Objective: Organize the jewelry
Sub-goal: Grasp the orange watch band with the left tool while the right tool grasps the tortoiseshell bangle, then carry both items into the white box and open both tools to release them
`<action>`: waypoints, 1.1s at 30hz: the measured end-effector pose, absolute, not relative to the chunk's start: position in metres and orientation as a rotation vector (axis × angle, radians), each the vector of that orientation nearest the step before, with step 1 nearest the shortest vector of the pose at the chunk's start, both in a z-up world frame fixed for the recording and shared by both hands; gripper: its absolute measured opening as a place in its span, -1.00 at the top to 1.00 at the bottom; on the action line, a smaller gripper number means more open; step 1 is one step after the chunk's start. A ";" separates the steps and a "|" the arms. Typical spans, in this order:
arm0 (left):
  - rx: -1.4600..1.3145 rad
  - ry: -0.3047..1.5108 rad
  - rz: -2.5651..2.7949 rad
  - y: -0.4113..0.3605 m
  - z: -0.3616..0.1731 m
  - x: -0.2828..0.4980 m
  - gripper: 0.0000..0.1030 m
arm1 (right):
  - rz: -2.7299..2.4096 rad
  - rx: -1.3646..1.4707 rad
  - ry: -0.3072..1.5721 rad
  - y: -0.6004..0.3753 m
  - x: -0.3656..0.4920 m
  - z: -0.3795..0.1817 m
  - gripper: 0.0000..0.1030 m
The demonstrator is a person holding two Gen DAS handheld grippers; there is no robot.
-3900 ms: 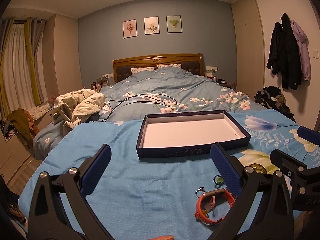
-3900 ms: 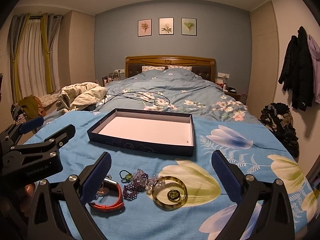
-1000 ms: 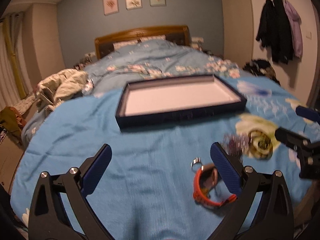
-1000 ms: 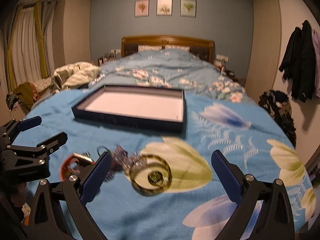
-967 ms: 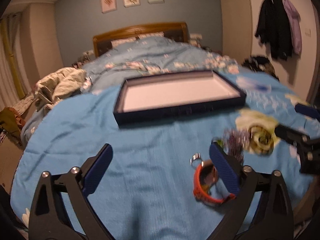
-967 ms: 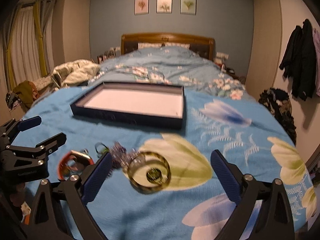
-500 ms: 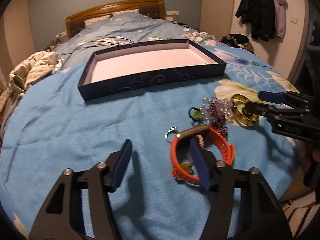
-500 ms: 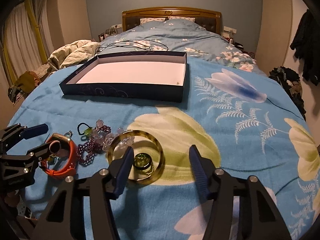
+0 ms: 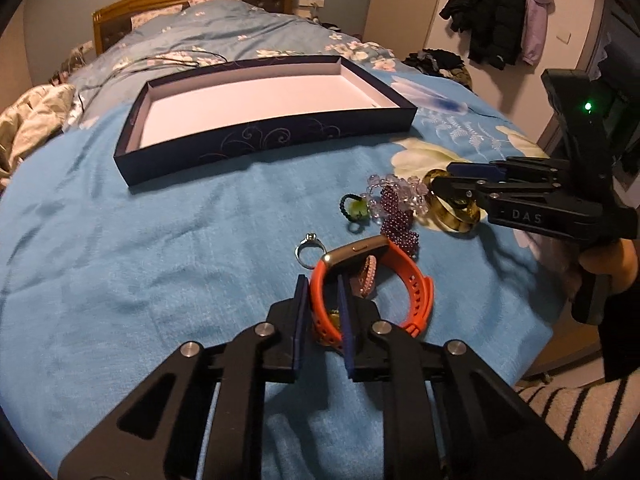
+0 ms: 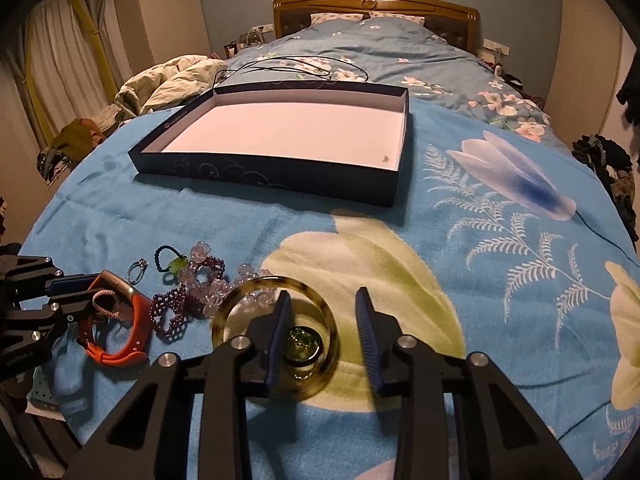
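Observation:
My left gripper [image 9: 322,292] is shut on the strap of an orange watch [image 9: 404,268] that lies on the blue blanket; it also shows in the right wrist view [image 10: 132,336]. My right gripper [image 10: 322,300] is partly open, its fingers straddling the right side of a tortoiseshell bangle [image 10: 240,296] with a small green ring [image 10: 302,340] inside. Purple beads [image 9: 400,232], clear beads [image 9: 396,188], a silver ring [image 9: 308,246] and a green-and-black hair tie [image 9: 354,210] lie between. An empty dark blue tray [image 9: 264,136] stands farther back.
The bed's near edge [image 9: 532,320] drops off just right of the jewelry. A black cable [image 10: 296,64] lies behind the tray [image 10: 280,172]. A crumpled quilt [image 10: 168,80] is at the left. Coats [image 9: 496,12] hang on the right wall.
Both grippers have come down and forward to the jewelry. The left has closed on the orange watch strap. The right has narrowed around the bangle's rim.

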State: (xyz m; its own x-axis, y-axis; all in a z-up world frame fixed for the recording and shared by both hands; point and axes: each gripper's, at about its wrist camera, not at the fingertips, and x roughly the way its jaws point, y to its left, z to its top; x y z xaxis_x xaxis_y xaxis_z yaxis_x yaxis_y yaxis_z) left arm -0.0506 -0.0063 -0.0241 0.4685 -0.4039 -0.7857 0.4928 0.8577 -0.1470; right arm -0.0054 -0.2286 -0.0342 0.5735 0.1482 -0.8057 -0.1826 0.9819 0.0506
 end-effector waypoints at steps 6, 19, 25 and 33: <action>0.086 0.951 -0.576 -0.003 -0.021 -0.047 0.76 | 0.227 -0.019 0.952 -0.231 -0.004 -0.030 0.86; 0.066 0.791 -0.508 0.017 0.026 -0.030 0.76 | 0.297 0.108 0.849 -0.238 -0.006 0.010 0.89; 0.058 0.693 -0.412 0.023 0.051 0.014 0.75 | 0.275 0.084 0.805 -0.233 0.027 0.026 0.89; 0.056 0.698 -0.345 0.015 0.062 0.097 0.75 | 0.241 0.045 0.792 -0.225 0.095 0.034 0.89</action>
